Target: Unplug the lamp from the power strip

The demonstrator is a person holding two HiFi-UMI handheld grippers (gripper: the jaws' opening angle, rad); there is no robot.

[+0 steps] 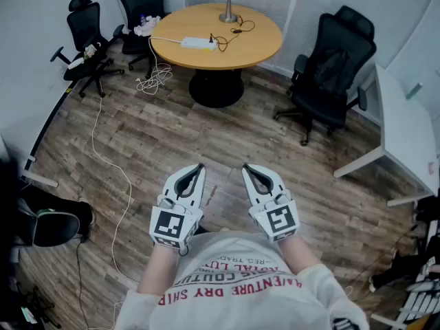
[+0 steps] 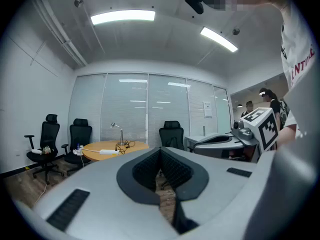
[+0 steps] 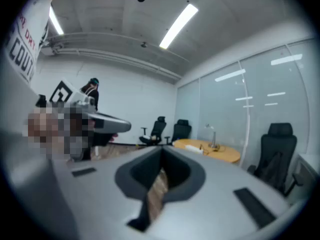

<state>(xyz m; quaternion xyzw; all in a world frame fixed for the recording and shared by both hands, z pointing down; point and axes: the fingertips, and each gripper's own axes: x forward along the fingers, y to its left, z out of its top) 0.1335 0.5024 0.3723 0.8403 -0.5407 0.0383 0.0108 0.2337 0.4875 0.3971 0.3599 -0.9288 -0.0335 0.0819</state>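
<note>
A round wooden table (image 1: 254, 47) stands far ahead across the room. On it are a silver desk lamp (image 1: 227, 9) and a white power strip (image 1: 198, 43), with the lamp's black cord (image 1: 237, 29) running to the strip's right end. My left gripper (image 1: 199, 166) and right gripper (image 1: 246, 167) hover side by side near my chest, well short of the table, both shut with nothing in them. The left gripper view shows its shut jaws (image 2: 160, 151), with the table (image 2: 115, 146) and lamp (image 2: 119, 134) small and distant. The right gripper view shows the same beyond its shut jaws (image 3: 162, 154), lamp (image 3: 212, 134) included.
Black office chairs stand at the table's left (image 1: 89, 40), behind it (image 1: 141, 5) and at its right (image 1: 333, 67). A white cable (image 1: 113, 163) trails from the strip over the wooden floor. A white desk (image 1: 402, 129) is at the right. Another person (image 2: 272, 101) stands far off.
</note>
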